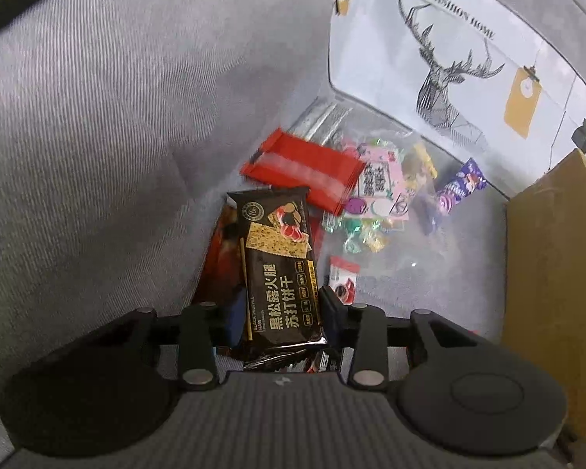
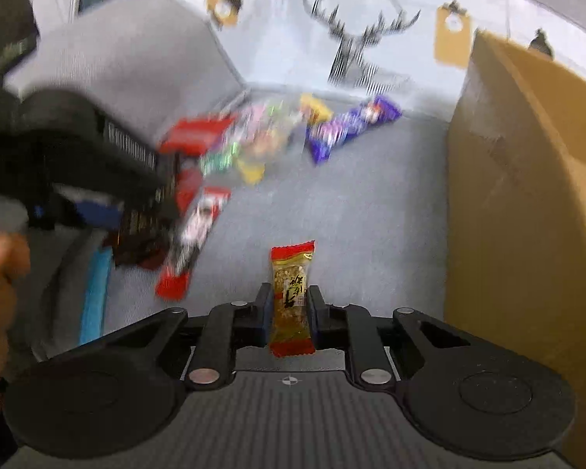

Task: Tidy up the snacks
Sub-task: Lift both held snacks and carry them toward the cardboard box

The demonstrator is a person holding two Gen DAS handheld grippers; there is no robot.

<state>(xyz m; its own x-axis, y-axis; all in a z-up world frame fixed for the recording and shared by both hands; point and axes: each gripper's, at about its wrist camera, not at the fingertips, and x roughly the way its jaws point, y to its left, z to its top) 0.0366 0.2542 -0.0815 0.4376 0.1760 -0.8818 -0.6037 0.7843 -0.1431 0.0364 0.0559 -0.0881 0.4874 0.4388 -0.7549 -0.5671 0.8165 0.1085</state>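
"FASHION HOME" cushion [image 1: 429,62], print partly blurred

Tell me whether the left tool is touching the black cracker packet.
Touching. The left wrist view shows the left tool with both fingers pressed against the sides of the black cracker packet.

2 tools [image 1: 281,312], 1 cardboard box [image 1: 547,273], 1 deer-print pillow [image 1: 449,58]

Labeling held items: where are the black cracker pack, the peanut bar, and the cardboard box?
black cracker pack [image 1: 281,273], left wrist view, front label.
peanut bar [image 2: 292,297], right wrist view, clear middle.
cardboard box [image 2: 527,203], right wrist view, side wall.
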